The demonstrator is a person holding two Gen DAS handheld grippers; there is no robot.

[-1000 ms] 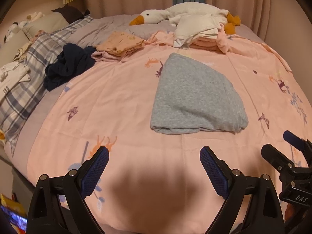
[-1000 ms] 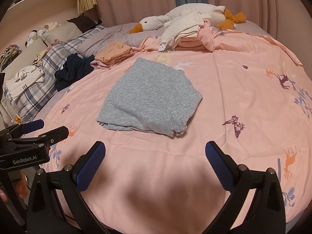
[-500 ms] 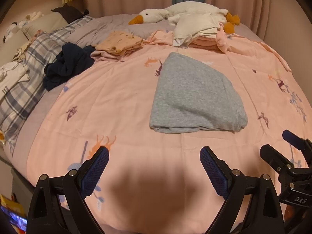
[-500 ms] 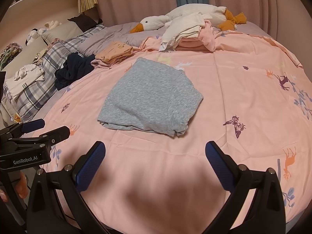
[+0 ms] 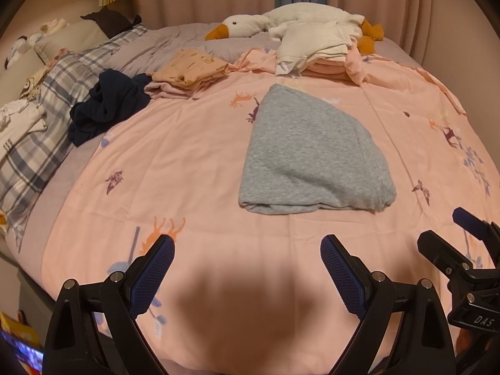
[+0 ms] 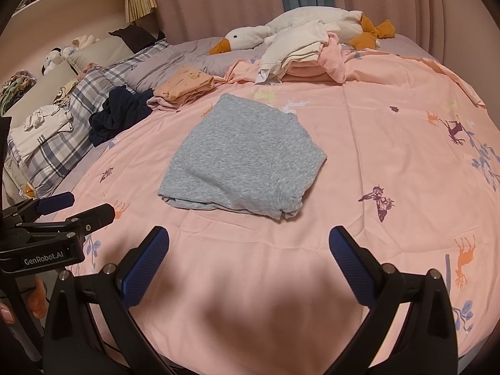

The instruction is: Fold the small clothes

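A grey garment [image 5: 309,153] [image 6: 240,159] lies folded into a compact stack on the pink bedspread [image 5: 193,156] [image 6: 390,143]. My left gripper [image 5: 247,259] hovers open over the bed's near edge, short of the garment, with nothing between its blue pads. My right gripper [image 6: 248,256] is open too and holds nothing, just in front of the garment's near fold. Each gripper shows at the edge of the other's view: the right gripper [image 5: 462,237] at the far right, the left gripper [image 6: 72,209] at the far left.
A dark navy garment [image 5: 106,106] lies crumpled at the left near a plaid pillow [image 5: 37,143]. A folded orange and pink pile [image 5: 187,72] sits behind it. White and pink clothes [image 5: 315,53] are heaped by a plush goose [image 5: 281,22] at the back. Curtains close off the far side.
Both grippers stay open and nearly still. The views have drifted very slightly; the grey garment has not moved.
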